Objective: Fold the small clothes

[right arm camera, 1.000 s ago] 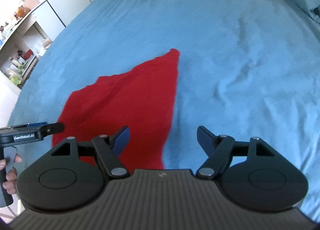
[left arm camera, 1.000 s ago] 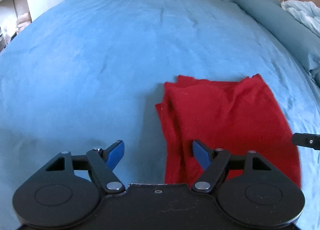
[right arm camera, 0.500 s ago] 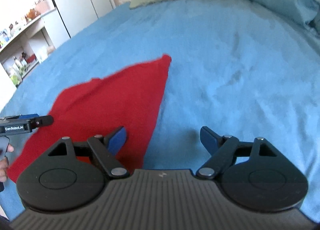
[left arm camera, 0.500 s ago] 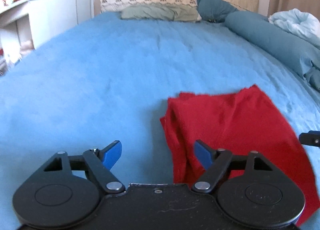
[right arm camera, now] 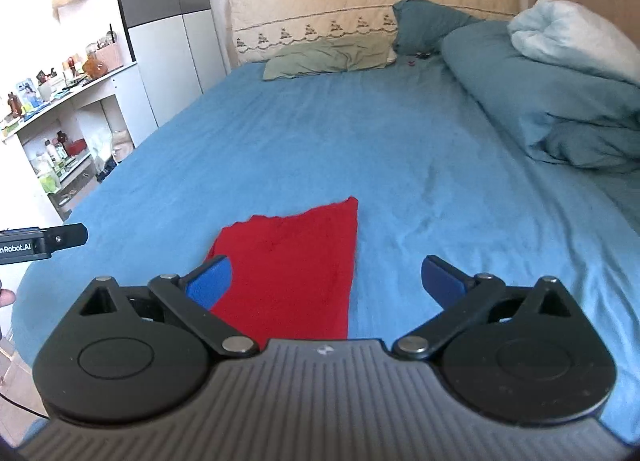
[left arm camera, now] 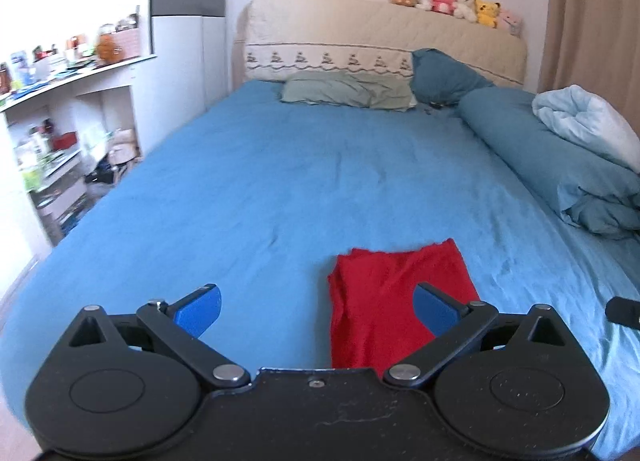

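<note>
Both grippers, left (left arm camera: 316, 311) and right (right arm camera: 326, 281), hung over the red garment (left arm camera: 394, 303), fingers spread, pinching nothing; garment lay part-folded on the bed (left arm camera: 280, 189). Best next: pinch both near corners evenly, lift low.

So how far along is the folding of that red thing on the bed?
It looks mostly folded: the red garment lies on the blue bedsheet as a narrow strip, with layered edges along its left side. Nothing is in hand: the left tool and right tool are both open and raised clear of it. What may be left is another fold or tidying; no other clothes waiting to be folded are in view.
</note>
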Demonstrator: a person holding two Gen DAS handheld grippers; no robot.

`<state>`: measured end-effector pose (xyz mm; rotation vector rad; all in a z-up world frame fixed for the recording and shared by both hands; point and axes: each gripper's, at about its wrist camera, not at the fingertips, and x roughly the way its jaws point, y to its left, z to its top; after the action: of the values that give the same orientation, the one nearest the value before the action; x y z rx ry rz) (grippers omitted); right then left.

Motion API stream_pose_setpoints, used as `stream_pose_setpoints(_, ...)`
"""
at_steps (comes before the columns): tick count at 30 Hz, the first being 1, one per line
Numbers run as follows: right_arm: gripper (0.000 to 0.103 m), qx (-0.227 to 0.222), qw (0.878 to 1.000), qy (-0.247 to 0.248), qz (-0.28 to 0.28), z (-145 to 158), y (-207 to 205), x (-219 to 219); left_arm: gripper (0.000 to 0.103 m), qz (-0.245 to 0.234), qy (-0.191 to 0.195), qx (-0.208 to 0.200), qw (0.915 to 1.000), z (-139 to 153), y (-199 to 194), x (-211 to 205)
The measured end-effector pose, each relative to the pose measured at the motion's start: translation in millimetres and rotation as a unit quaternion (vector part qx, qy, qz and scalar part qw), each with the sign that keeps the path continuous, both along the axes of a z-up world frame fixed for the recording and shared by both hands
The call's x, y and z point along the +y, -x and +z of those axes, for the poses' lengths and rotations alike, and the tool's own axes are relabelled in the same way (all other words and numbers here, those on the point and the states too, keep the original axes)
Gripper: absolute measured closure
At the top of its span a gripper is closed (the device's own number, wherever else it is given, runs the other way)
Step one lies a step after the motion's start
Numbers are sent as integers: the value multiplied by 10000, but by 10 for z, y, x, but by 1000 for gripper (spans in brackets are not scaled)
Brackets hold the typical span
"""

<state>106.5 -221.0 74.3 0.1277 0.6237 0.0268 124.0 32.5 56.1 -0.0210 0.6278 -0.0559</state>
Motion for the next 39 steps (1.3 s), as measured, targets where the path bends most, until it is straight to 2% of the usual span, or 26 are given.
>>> stream_pose_setpoints(5, 0, 165, 9995, 255, -89, 30, 486, 205, 0, -63, -252, 140, 9996, -80, 437, -69)
stream_pose_setpoints(9, 0, 357, 9983, 400, -233, -93, 673, 297, 0, -202, -498, 276, 9982, -254, 707, -171)
stream_pose_setpoints(12, 0, 517, 9970, 520, -244, -215, 796, 350, 0, -296, -539, 345, 9975, -367, 809, -205)
stream_pose_setpoints(17, 0, 700, 9953, 601, -297, -344, 875, 412, 0, -365, -508, 362, 9974, -395, 863, -221)
stream_pose_setpoints(39, 0, 719, 9949, 565, -434, -333, 943, 453, 0, -367, -459, 235, 9980, -380, 941, -218)
